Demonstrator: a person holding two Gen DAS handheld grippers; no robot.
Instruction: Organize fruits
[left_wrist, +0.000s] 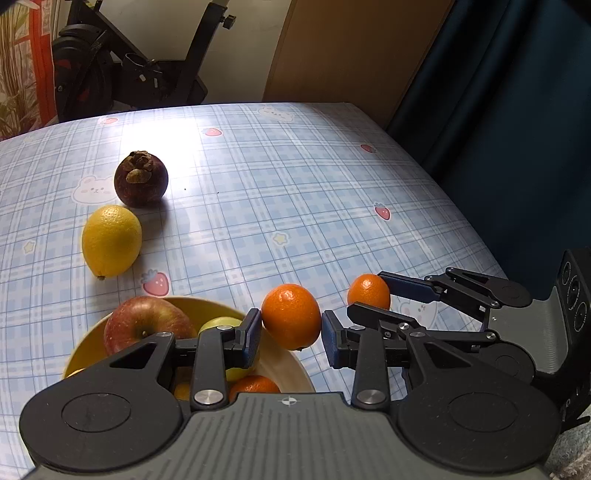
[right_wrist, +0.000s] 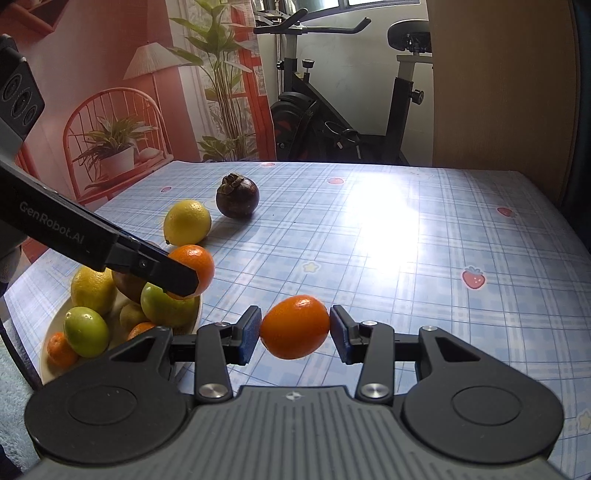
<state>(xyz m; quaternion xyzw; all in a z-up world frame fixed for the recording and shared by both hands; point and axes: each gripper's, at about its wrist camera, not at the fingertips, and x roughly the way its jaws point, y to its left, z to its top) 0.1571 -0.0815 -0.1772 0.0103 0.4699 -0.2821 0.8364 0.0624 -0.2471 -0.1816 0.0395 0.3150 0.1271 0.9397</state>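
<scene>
In the left wrist view my left gripper (left_wrist: 291, 332) is shut on a tangerine (left_wrist: 291, 316), held just past the right rim of the yellow bowl (left_wrist: 83, 349). The bowl holds a red apple (left_wrist: 146, 325), green fruits and small tangerines. In the right wrist view my right gripper (right_wrist: 294, 332) is shut on a second tangerine (right_wrist: 294, 328) over the tablecloth, to the right of the bowl (right_wrist: 45, 369). The left gripper (right_wrist: 186, 275) shows there too, its tangerine (right_wrist: 197, 264) above the bowl's far side. A lemon (left_wrist: 111, 240) and a dark mangosteen (left_wrist: 141, 181) lie on the table beyond the bowl.
The table (left_wrist: 295, 184) has a blue plaid cloth, bare in the middle and right, and its right edge drops off beside a dark curtain (left_wrist: 498, 129). An exercise bike (right_wrist: 332, 110) stands behind the far edge. A backdrop (right_wrist: 110, 110) showing a chair and plants hangs at the left.
</scene>
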